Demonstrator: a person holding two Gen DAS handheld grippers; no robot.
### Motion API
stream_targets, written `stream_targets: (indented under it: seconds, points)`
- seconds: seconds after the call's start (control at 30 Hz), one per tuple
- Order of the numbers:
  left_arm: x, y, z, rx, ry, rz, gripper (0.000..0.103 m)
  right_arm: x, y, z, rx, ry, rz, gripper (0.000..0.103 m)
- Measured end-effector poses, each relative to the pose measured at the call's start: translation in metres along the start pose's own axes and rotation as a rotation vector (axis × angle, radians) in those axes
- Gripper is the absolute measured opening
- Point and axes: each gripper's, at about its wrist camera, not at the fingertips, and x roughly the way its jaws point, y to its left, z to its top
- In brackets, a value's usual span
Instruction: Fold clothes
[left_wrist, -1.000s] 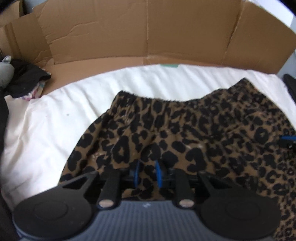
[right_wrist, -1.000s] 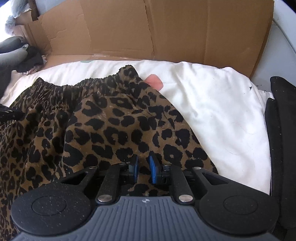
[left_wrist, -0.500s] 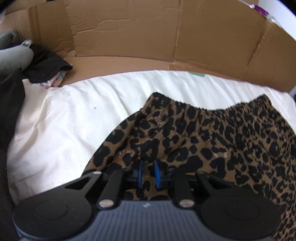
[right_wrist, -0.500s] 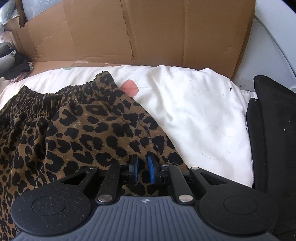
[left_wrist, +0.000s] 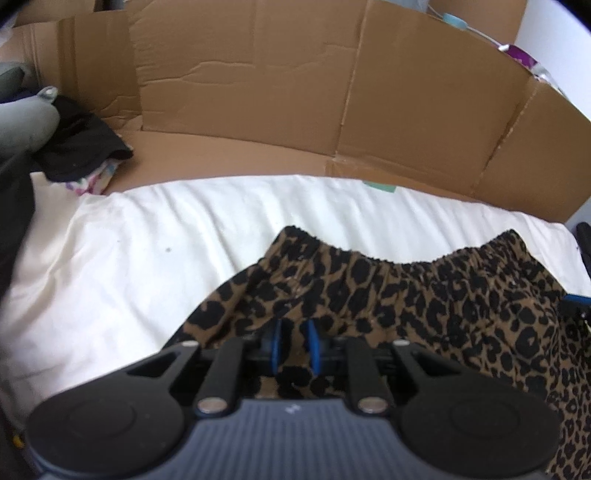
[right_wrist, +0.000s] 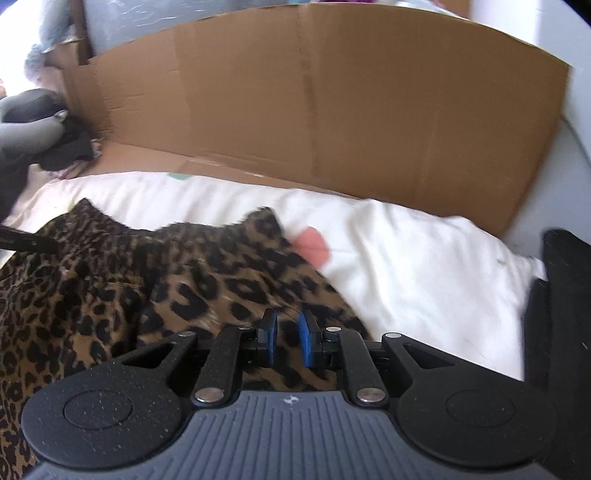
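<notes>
A leopard-print skirt (left_wrist: 424, 291) lies on a white sheet (left_wrist: 129, 266), its elastic waistband at the far side. My left gripper (left_wrist: 294, 341) is shut on the skirt's near left hem, with cloth between the blue pads. My right gripper (right_wrist: 287, 338) is shut on the near right hem of the skirt (right_wrist: 147, 280). The right gripper's blue tip (left_wrist: 576, 301) shows at the right edge of the left wrist view. The left gripper's black finger (right_wrist: 26, 240) shows at the left edge of the right wrist view.
A cardboard wall (left_wrist: 295, 99) stands behind the sheet. A pile of dark and grey clothes (left_wrist: 55, 147) sits at the far left. A black garment (right_wrist: 565, 314) lies along the right edge. A pink patch (right_wrist: 312, 247) shows beside the skirt's right corner.
Both grippers have pulled back towards me with the hem, so the waistband sits farther off. The skirt has shifted right in the left wrist view; the right wrist view is blurred from motion.
</notes>
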Motion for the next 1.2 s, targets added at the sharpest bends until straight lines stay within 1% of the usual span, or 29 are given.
stream_targets:
  seconds: [0.1,0.13,0.2,0.27,0.33,0.47,0.53,0.67,0.8,0.93,1.1,1.2]
  points:
    - [0.007,0.002,-0.002,0.008,0.01,0.008,0.018,0.015,0.011,0.001,-0.018,0.029,0.035,0.02]
    - [0.008,0.004,-0.002,0.006,0.014,0.013,0.018,0.021,0.013,0.0,-0.027,0.047,0.032,0.02]
    - [0.01,0.007,-0.002,-0.003,0.015,0.014,0.016,0.033,0.016,0.0,-0.041,0.078,0.012,0.02]
    - [0.008,0.008,-0.002,-0.011,0.009,0.019,0.016,0.038,0.012,0.002,-0.04,0.079,-0.015,0.02]
    - [0.004,0.008,-0.001,-0.006,-0.004,0.034,0.016,0.041,0.008,0.008,-0.041,0.078,-0.06,0.02]
    - [-0.006,0.015,0.001,0.009,-0.032,0.056,0.016,0.039,-0.009,0.013,0.02,0.086,-0.109,0.02]
    - [-0.004,0.024,0.001,-0.005,-0.017,0.072,0.016,0.036,-0.015,0.014,0.046,0.085,-0.127,0.02]
    - [0.003,0.039,-0.005,-0.05,0.004,0.1,0.016,0.022,-0.013,0.013,0.067,0.046,-0.111,0.021]
    - [-0.007,0.03,-0.007,-0.047,-0.017,0.13,0.014,0.002,-0.003,0.01,0.107,0.007,-0.058,0.021]
    - [-0.027,0.009,-0.007,-0.031,-0.039,0.072,0.015,-0.022,0.013,-0.001,0.116,-0.033,-0.001,0.024]
    - [-0.043,-0.024,-0.017,-0.014,-0.032,-0.011,0.016,-0.026,0.031,-0.026,0.1,0.028,0.048,0.024]
    - [-0.05,-0.039,-0.029,0.007,-0.014,-0.056,0.016,-0.032,0.035,-0.039,0.106,0.041,0.069,0.024]
